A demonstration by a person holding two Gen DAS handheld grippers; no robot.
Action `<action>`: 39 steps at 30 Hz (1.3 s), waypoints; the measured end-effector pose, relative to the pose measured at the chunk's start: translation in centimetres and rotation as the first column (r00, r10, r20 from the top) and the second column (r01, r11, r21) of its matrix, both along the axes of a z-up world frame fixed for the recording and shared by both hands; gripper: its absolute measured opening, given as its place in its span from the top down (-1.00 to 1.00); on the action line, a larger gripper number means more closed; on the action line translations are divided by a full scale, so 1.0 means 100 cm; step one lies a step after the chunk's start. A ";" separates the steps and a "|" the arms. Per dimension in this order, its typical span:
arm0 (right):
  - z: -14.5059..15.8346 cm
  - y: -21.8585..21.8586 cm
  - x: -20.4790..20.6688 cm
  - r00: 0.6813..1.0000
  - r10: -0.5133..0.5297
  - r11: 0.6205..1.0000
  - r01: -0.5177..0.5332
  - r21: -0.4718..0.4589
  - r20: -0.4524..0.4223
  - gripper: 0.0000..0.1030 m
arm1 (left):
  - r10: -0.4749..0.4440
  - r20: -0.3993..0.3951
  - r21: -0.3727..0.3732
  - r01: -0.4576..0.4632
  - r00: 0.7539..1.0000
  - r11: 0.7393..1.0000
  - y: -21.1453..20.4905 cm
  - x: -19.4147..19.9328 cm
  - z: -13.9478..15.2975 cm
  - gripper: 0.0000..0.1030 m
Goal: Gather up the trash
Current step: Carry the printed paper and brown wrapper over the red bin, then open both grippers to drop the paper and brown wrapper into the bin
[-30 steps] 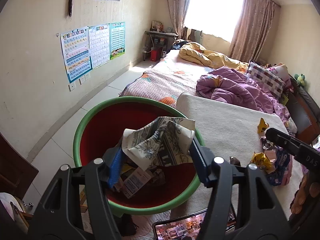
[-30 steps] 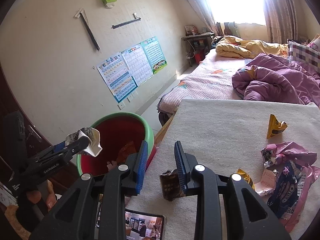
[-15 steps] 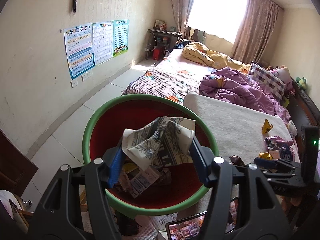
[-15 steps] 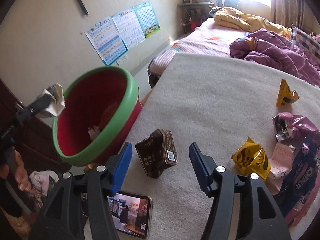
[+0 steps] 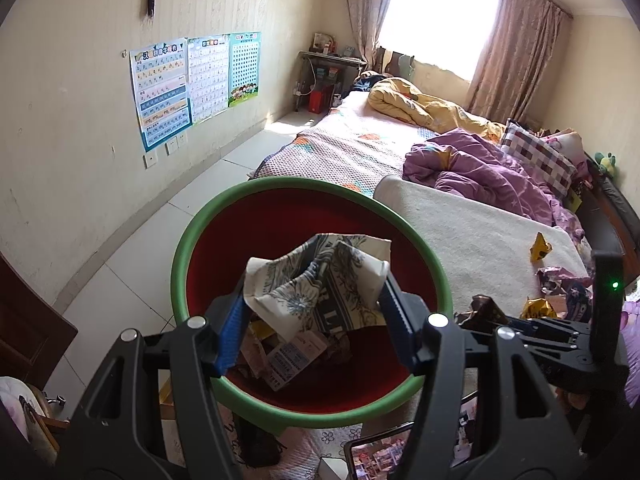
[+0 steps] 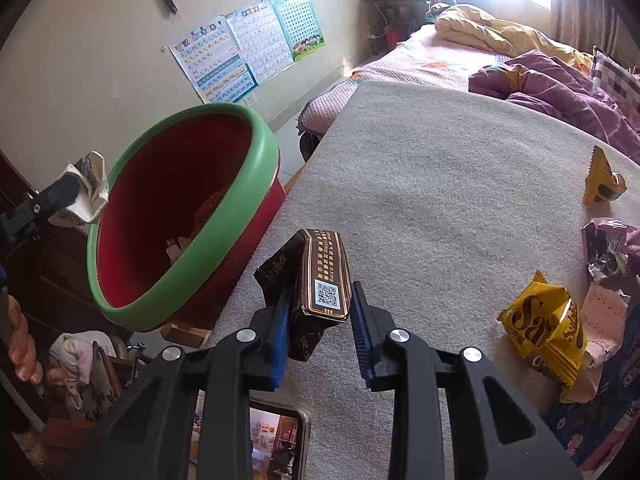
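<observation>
Left gripper [image 5: 314, 314] clamps a crumpled paper carton [image 5: 320, 284] over the red bin [image 5: 280, 408] ready to drop, while right gripper [image 6: 318, 320] straddles a brown wrapper [image 6: 320, 276] on the table [image 6: 440, 168], jaws apparently not closed yet.

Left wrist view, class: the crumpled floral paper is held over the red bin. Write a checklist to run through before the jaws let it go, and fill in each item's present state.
1. Crumpled floral paper gripped by the left gripper: ok, both jaws press its sides.
2. Paper above the red bin opening: ok in the left wrist view; in the right wrist view it sits near the outer rim, so cannot tell for certain.
3. Room in the bin: ok, trash covers only the bottom.
4. Right gripper away from the drop path: ok, it is over the table at the brown wrapper.
5. Right jaws closed on the brown wrapper: not ok, a gap shows on one side.
</observation>
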State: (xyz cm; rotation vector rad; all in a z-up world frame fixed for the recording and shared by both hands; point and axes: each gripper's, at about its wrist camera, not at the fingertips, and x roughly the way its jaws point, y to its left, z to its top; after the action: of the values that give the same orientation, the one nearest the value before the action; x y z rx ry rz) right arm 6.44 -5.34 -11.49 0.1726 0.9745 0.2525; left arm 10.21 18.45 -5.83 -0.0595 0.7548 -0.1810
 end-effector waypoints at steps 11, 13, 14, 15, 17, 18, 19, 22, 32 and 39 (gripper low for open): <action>0.074 0.004 -0.004 0.982 -0.008 0.997 -0.005 0.072 0.186 0.47 | -0.013 -0.005 0.009 0.013 1.000 1.000 -0.004 0.008 -0.002 -0.13; 0.083 0.011 -0.002 0.979 0.013 0.997 -0.029 0.076 0.203 0.47 | -0.011 -0.006 0.012 0.011 1.000 1.000 -0.002 0.009 -0.003 -0.13; 0.087 0.016 -0.001 0.977 0.024 0.996 -0.040 0.075 0.211 0.47 | -0.009 -0.007 0.013 0.009 1.000 1.000 -0.002 0.009 -0.003 -0.13; 0.089 0.019 0.001 0.976 0.033 0.996 -0.050 0.074 0.216 0.47 | -0.006 -0.008 0.014 0.006 1.000 1.000 -0.001 0.009 -0.004 -0.13; 0.093 0.027 0.004 0.974 0.054 0.995 -0.071 0.073 0.221 0.47 | -0.001 -0.010 0.016 0.001 1.000 1.000 0.002 0.009 -0.005 -0.13; 0.095 0.031 0.005 0.973 0.064 0.994 -0.081 0.071 0.221 0.47 | 0.002 -0.011 0.017 -0.002 1.000 1.000 0.001 0.009 -0.005 -0.13; 0.095 0.035 0.007 0.973 0.073 0.994 -0.090 0.068 0.221 0.47 | 0.004 -0.013 0.017 -0.004 1.000 1.000 0.002 0.010 -0.006 -0.13; 0.095 0.046 0.011 0.971 0.098 0.991 -0.115 0.065 0.217 0.47 | 0.012 -0.020 0.019 -0.011 1.000 1.000 0.006 0.012 -0.008 -0.13; 0.091 0.071 0.019 0.968 0.144 0.985 -0.161 0.065 0.207 0.47 | 0.020 -0.038 0.025 -0.019 0.999 1.000 0.013 0.016 -0.014 -0.13; 0.087 0.074 0.022 0.968 0.152 0.982 -0.170 0.077 0.197 0.43 | 0.022 -0.050 0.030 -0.020 0.999 0.999 0.018 0.017 -0.017 -0.16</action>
State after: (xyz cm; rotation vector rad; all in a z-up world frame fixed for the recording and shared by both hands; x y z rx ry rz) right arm 8.66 2.11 -2.78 0.1513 0.7869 0.4569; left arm 11.89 20.23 -7.57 -0.0437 0.8064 -0.1485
